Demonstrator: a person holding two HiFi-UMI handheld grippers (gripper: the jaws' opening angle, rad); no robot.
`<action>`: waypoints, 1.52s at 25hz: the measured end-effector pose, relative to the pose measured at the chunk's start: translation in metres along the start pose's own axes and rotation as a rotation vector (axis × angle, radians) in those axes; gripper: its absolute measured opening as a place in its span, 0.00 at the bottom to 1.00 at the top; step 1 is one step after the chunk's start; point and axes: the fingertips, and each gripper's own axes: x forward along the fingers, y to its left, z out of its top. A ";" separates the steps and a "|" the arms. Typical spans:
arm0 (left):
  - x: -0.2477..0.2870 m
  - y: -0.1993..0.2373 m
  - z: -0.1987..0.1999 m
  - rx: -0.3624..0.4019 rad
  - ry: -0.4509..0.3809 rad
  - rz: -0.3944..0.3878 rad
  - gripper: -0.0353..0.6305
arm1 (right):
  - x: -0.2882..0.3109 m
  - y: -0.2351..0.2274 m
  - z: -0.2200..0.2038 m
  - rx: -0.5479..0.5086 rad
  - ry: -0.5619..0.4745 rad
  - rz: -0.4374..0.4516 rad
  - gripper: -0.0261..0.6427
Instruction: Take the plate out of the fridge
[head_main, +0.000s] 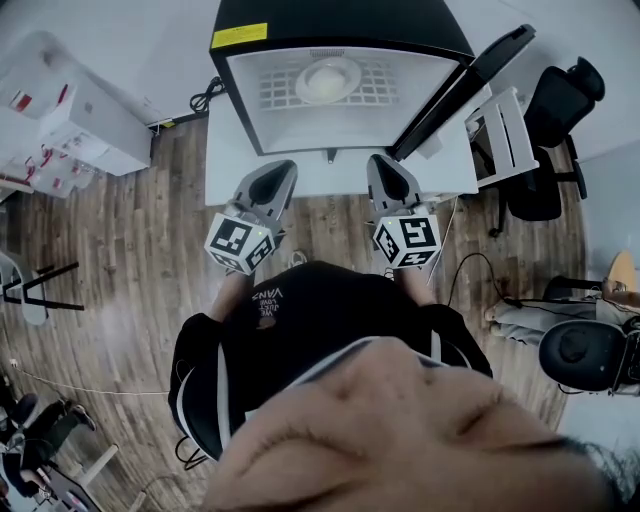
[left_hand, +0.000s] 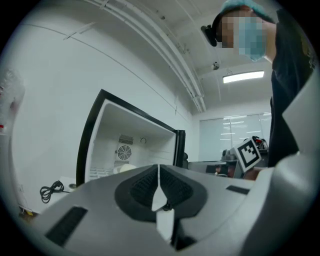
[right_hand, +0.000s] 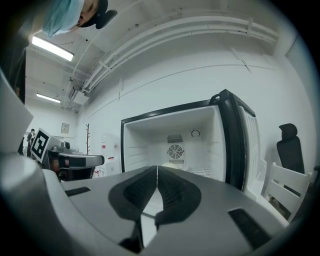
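Note:
A small black fridge (head_main: 340, 40) stands open on a white base, its door (head_main: 470, 80) swung out to the right. On the wire shelf inside lies a white plate (head_main: 328, 78). My left gripper (head_main: 280, 172) and right gripper (head_main: 388, 168) are held side by side just before the opening, both shut and empty, pointing level at the inside. In the left gripper view the gripper (left_hand: 158, 169) is shut, and the plate's (left_hand: 125, 169) rim peeks over its jaws. Ahead of the shut gripper (right_hand: 157, 169) in the right gripper view lies the fridge's white interior (right_hand: 172, 145).
White boxes and a cabinet (head_main: 75, 120) stand at the left on the wooden floor. A black cable (head_main: 205, 97) lies by the fridge's left side. A white rack (head_main: 505, 135) and a black office chair (head_main: 560, 110) stand to the right of the door.

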 end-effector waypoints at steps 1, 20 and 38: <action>0.001 0.004 0.000 -0.001 0.003 -0.006 0.09 | 0.004 0.001 0.000 0.001 0.000 -0.005 0.06; 0.023 0.043 -0.005 -0.010 0.033 -0.112 0.09 | 0.039 0.006 -0.006 0.029 -0.010 -0.094 0.06; 0.074 0.055 0.000 -0.048 0.018 -0.011 0.09 | 0.071 -0.039 0.008 0.014 -0.006 0.003 0.06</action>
